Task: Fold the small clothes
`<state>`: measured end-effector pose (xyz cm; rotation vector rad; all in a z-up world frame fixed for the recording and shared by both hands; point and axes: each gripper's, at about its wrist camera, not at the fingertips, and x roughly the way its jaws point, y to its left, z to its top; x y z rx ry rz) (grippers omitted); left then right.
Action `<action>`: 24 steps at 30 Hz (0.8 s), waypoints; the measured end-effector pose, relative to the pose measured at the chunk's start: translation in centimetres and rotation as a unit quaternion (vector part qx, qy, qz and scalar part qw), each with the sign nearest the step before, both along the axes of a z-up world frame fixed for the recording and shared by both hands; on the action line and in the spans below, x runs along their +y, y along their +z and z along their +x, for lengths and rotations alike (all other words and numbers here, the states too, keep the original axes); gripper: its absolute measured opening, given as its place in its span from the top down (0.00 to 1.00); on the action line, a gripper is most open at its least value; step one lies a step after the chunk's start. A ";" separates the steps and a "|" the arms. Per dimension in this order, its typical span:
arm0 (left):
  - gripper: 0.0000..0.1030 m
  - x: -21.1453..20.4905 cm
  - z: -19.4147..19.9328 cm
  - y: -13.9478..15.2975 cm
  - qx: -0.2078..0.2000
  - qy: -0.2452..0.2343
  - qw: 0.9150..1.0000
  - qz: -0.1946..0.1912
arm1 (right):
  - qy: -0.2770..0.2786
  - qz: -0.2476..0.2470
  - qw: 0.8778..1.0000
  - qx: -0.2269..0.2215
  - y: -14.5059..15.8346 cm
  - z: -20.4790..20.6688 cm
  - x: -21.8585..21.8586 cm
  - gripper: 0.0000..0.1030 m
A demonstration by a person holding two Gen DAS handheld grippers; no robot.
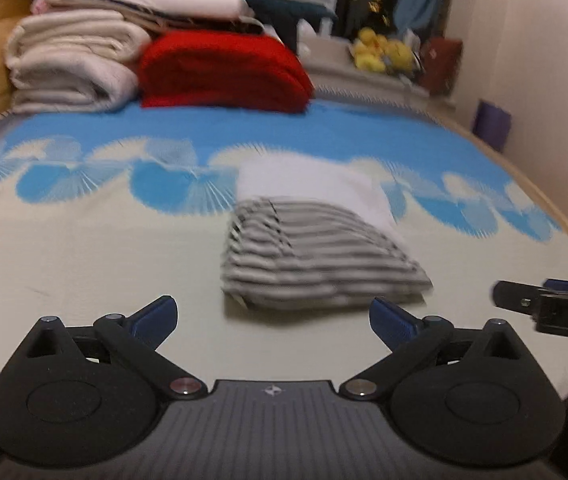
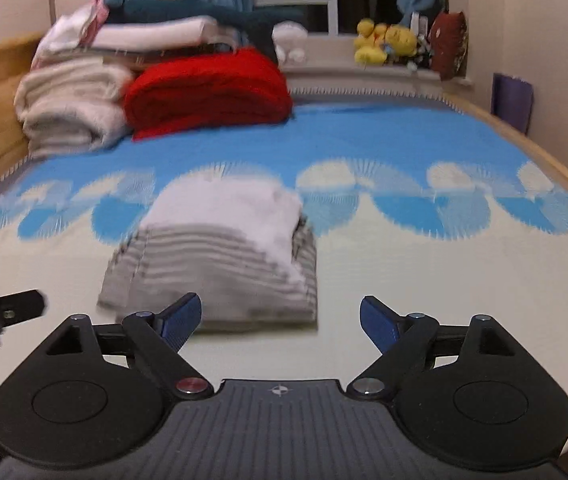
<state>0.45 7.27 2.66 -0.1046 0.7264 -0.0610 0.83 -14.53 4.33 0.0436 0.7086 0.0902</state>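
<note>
Both tongs gape wide and hold nothing, poised low over a bed with a folded garment just ahead.

Left gripper (image 1: 271, 318) and right gripper (image 2: 279, 318) each show blue-padded fingers (image 1: 155, 316) spread apart, empty. Between and just beyond them lies a striped garment (image 2: 211, 276), grey and white bands, already folded into a compact, slightly lopsided rectangle, with a plain white layer (image 2: 227, 208) resting at its far end (both views are motion-blurred, so seams are unclear). It sits on the cream part of the blue-and-cream bedspread (image 1: 83, 248). It looks light, soft and floppy, likely to sag if lifted by one point; pinching two near corners together seems safest. Stacked blankets (image 1: 71, 64) lie well beyond.
</note>
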 end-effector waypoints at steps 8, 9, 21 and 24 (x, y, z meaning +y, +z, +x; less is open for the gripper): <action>0.01 -1.1 2.1 -2.4 0.034 0.015 0.999 0.023 | 0.015 -0.037 0.999 0.011 -1.6 0.4 2.4 0.15; 0.01 -1.2 2.1 -2.5 0.038 0.018 0.999 0.018 | 0.014 -0.036 0.999 0.013 -1.7 0.3 2.6 0.15; 0.01 -0.7 2.3 -2.3 0.032 0.023 0.999 0.016 | 0.018 -0.041 0.999 0.003 -2.0 0.8 4.2 0.15; 0.01 -0.6 2.3 -2.3 0.029 0.025 0.999 0.018 | 0.019 -0.042 0.999 0.002 -2.1 0.9 4.4 0.15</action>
